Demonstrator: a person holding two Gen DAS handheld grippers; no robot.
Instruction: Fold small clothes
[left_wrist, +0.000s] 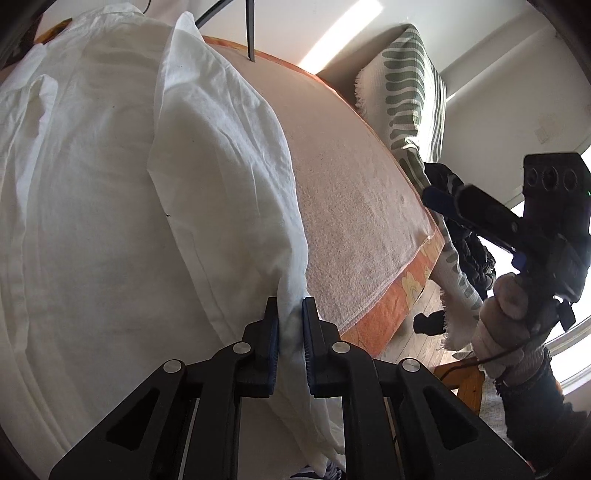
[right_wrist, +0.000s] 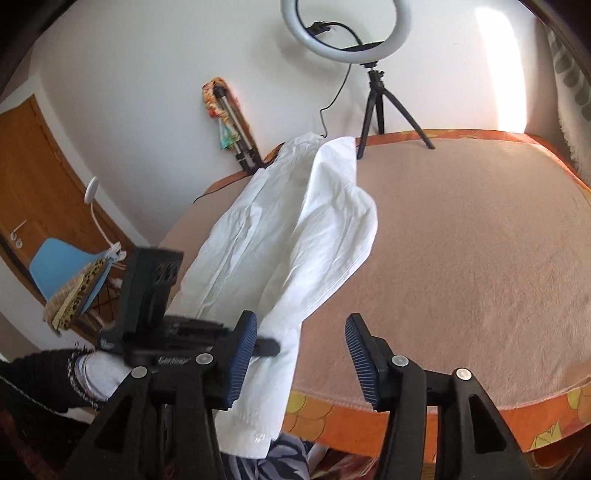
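Fold under way: left gripper (left_wrist: 290, 328) pinches the white garment (left_wrist: 122, 192) at frame bottom; right gripper (right_wrist: 301, 354) stands wide, empty. Next: regrasp its free edge.

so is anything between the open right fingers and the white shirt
Nothing visible. The right gripper is open over the table edge, with the white shirt directly ahead. The left gripper grips the shirt's edge.

Home bedroom: blanket-covered bed (right_wrist: 461, 240), wooden door (right_wrist: 33, 177), blue chair (right_wrist: 55, 262), ring light on tripod (right_wrist: 347, 33), wood floor (left_wrist: 417, 343).
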